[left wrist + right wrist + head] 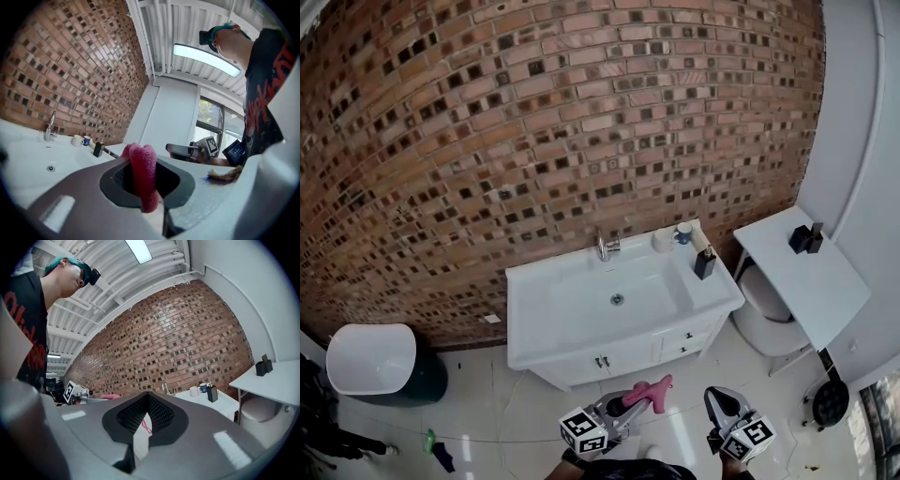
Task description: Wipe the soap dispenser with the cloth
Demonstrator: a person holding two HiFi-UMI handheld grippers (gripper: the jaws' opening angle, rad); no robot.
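The rough red-brown brick wall [534, 112] fills the upper frame, and below it, centre, stands the smooth, glossy white vanity [572, 328] with its rounded basin. The step in hand looks like carrying the cloth to the counter. Both tools sit at the bottom edge, well apart from the target. The left gripper [623, 408] has its jaws pinched on a pink cloth [649, 390], a plush, nubbly fold that sticks up past the tips. The right gripper [719, 405] has its jaws pressed together on nothing. The soap dispenser [704, 263], a small dark boxy bottle with a pump, stands at the counter's right rear corner, right of centre, beside two mugs [683, 232]. To do it well, lead with the free fold, stroke down the flat faces, and perhaps steady the light bottle with the closed right tips so it doesn't slide on the slick top.
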